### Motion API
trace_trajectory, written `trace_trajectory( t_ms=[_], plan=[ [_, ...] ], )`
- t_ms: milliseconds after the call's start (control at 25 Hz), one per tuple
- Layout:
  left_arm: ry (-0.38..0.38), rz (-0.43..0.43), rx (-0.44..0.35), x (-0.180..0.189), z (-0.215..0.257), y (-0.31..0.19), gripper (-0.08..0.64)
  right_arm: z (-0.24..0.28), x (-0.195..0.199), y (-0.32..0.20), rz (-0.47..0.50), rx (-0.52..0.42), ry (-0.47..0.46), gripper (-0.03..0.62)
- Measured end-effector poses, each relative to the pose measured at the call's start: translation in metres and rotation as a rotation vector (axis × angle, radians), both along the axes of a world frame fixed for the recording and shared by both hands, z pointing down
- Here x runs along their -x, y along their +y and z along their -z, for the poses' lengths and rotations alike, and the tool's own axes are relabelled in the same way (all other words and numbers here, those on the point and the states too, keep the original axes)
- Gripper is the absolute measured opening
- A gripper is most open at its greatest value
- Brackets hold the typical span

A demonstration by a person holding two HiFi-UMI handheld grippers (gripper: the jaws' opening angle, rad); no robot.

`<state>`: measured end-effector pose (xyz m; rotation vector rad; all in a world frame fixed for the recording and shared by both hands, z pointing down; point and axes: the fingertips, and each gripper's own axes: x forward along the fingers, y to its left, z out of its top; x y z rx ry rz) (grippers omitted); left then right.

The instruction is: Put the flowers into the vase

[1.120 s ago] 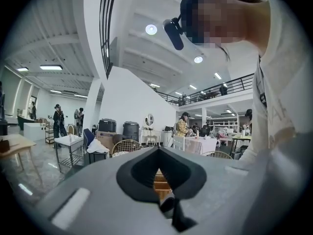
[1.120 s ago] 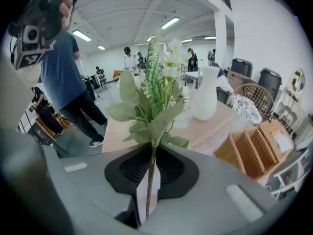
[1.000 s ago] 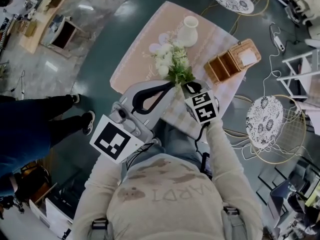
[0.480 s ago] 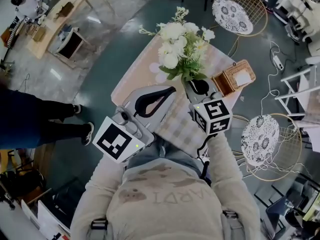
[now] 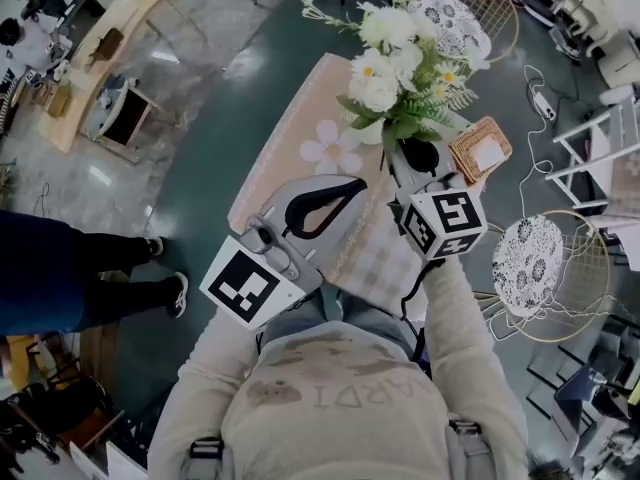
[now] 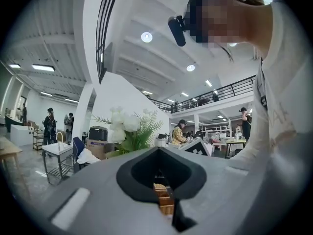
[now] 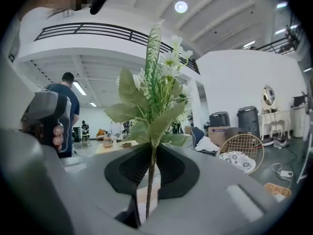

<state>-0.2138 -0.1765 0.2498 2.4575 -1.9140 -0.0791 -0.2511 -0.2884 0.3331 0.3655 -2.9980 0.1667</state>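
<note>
My right gripper (image 5: 418,154) is shut on the thin stem of the flowers (image 5: 400,58), a bunch of white blooms and green leaves. It holds them upright, high above the table. In the right gripper view the stem (image 7: 149,180) runs down between the black pads of the right gripper (image 7: 152,153). Left of it, my left gripper (image 5: 355,182) is shut with nothing in it. From the left gripper (image 6: 158,153) the flowers (image 6: 128,131) show beyond and to the left. The vase is hidden behind the bouquet.
The pink-clothed table (image 5: 290,138) has flower prints, and a wicker basket (image 5: 482,148) sits at its right edge. Round gold wire chairs (image 5: 535,263) (image 5: 470,3) stand to the right and far side. A person's legs (image 5: 80,268) are at the left.
My right gripper has lifted the flowers off the table, up toward the head camera and to the right. The bouquet now covers the vase. The left gripper has barely moved.
</note>
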Motion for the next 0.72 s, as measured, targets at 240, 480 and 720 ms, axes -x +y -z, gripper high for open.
trace_trajectory(
  t_ms=[240, 480, 720],
  plan=[
    [0.018, -0.083, -0.012, 0.037, -0.016, 0.012, 0.0, -0.006, 0.018, -0.019, -0.172, 0.006, -0.058, 0.06],
    [0.02, -0.163, -0.019, 0.072, -0.022, 0.006, 0.0, -0.007, 0.031, -0.056, -0.338, -0.073, -0.068, 0.06],
    [0.028, -0.202, -0.01, 0.124, -0.018, -0.008, 0.0, -0.011, 0.066, -0.098, -0.466, -0.099, -0.065, 0.061]
  ],
)
